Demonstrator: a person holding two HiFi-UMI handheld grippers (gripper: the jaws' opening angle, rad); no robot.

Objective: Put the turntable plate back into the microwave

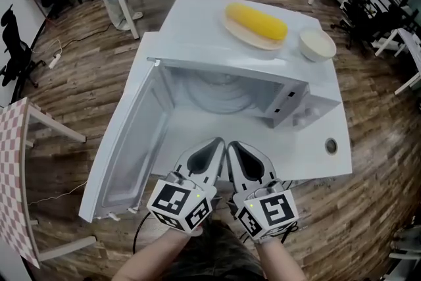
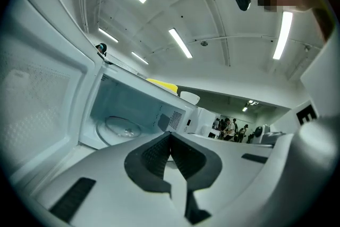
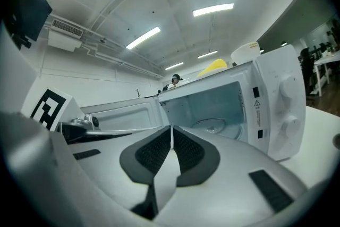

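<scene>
White table (image 1: 316,154), front edge: left gripper (image 1: 216,141) and right gripper (image 1: 232,144) side by side, jaws pressed together, empty. Beyond: microwave (image 1: 309,99), door (image 1: 125,148) swung wide. Glass turntable plate (image 2: 123,127) lies on cavity floor. Seemingly placed; verify it sits level, centred.

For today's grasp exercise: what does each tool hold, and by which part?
Nothing. Left tool and right tool are both shut, empty; the plate lies in the microwave.
</scene>
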